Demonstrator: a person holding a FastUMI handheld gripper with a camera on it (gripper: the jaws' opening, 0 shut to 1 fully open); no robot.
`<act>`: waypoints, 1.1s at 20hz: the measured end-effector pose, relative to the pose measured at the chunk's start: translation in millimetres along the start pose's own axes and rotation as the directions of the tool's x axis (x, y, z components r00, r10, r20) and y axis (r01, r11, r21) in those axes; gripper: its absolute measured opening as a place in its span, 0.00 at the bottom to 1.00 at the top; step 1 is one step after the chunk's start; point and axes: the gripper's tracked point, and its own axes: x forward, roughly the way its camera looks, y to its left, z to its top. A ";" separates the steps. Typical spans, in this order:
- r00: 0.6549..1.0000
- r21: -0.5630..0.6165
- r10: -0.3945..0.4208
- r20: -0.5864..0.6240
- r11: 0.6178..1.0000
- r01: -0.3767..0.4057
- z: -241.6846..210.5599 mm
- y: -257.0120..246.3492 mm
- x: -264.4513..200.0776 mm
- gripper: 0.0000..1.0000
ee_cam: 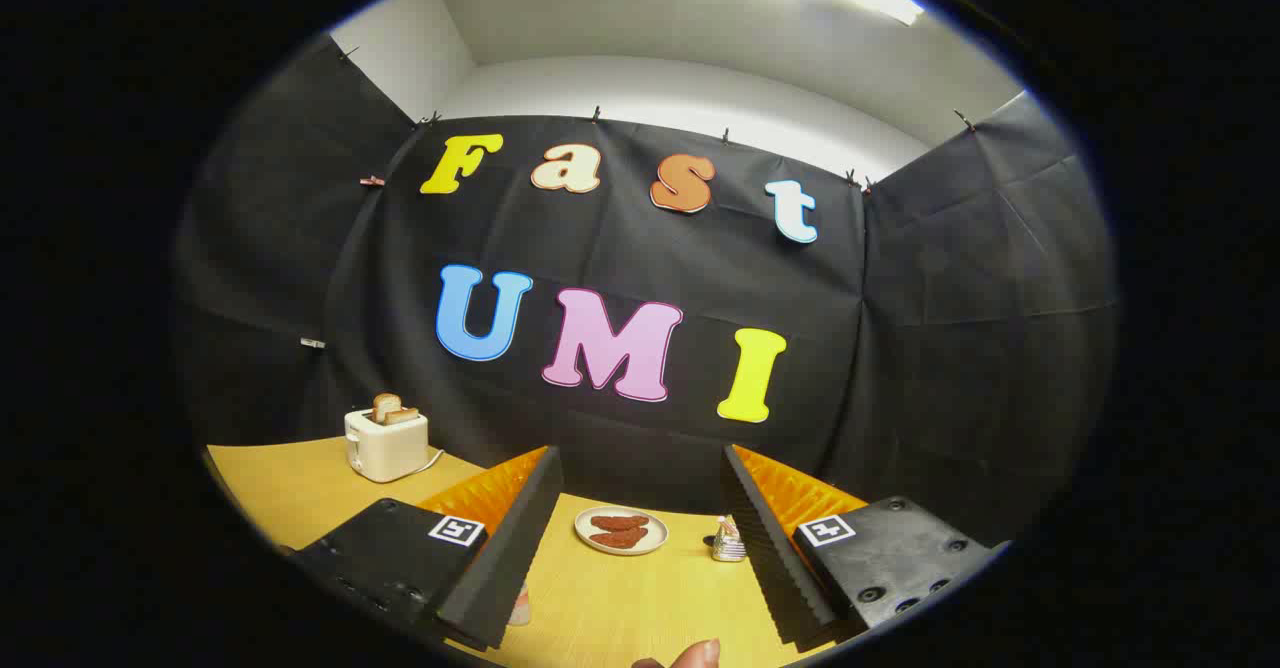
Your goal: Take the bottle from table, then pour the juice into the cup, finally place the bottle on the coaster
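Gripper (640, 538) fingers wide apart, holding nothing. Small bottle-like obj (728, 540) just inside right finger, on table (300, 488); ID uncertain. Plate (621, 531) w/ food ahead, between fingers. Toaster (385, 443) beyond left finger. Risk: closing in off-centre, right finger tips bottle → spill. Cup, coaster unlocated.

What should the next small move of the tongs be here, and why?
Probably tilt the tongs downward to look for the bottle. They are open and hold nothing; ahead lie the yellow wooden table, a small white plate of brown food, a small foil-wrapped object and a cream toaster with toast.
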 end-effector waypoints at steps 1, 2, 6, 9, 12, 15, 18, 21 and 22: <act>1.000 0.002 0.000 0.001 1.000 0.000 0.1 1.5 0.5 0.98; 1.000 0.007 0.005 0.001 1.000 -0.005 -1.3 4.7 0.4 0.98; 1.000 0.018 0.013 -0.007 1.000 -0.013 -3.8 12.8 2.3 0.98; 1.000 0.018 0.015 -0.004 1.000 -0.015 -2.8 19.0 1.4 0.98; 1.000 0.005 0.024 0.009 1.000 -0.024 0.5 26.6 -1.4 0.98; 0.999 0.018 0.039 0.014 0.999 -0.039 2.5 35.6 -2.9 0.98; 0.999 0.046 0.043 0.006 0.998 -0.043 -1.1 43.7 -4.7 0.98; 0.999 0.057 0.044 0.006 0.997 -0.044 -7.5 51.3 -7.2 0.98; 0.999 0.062 0.045 0.004 0.997 -0.045 -11.8 54.6 -7.1 0.98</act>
